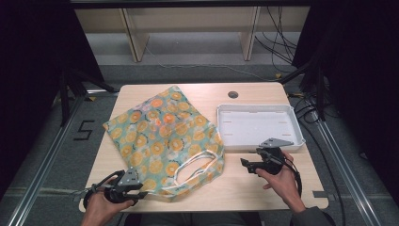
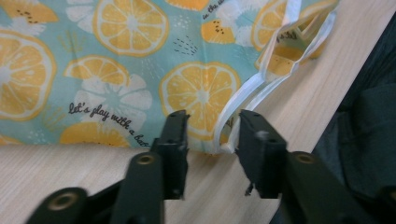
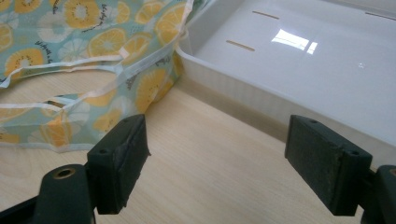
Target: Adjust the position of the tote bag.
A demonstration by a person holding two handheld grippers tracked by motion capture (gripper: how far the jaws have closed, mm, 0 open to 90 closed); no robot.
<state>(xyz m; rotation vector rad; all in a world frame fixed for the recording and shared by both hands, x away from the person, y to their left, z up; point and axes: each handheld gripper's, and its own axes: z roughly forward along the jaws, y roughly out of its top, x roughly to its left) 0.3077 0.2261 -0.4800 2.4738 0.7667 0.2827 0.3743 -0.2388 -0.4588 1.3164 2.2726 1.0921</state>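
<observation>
Nearest you, the left tool (image 2: pixel 209 135) sits low over the worktop (image 2: pixel 70 177) with its jaws part-way in, straddling the near corner of the bag (image 2: pixel 116 70). The white handle strap (image 2: pixel 243 98) and the hem corner lie in the gap. The pads do not yet press on the cloth, so count this tool as apart, not clamped.

The bag lies flat, straight ahead of that tool and stretching away from it; its long axis runs from this near corner up toward the far left of the worktop. The strap loops off to the tool's right, toward the near worktop edge, which is close on that side and leaves little room to swing.

Your right tool (image 3: pixel 217 154) hovers with jaws wide apart and nothing between them. The bag's mouth and straps lie ahead to its left, the white tray (image 3: pixel 280 60) ahead to its right, touching the bag's edge. Bare worktop lies under it, so it has room. The left hand is nearer the cloth; I judge the pinch is its job.
</observation>
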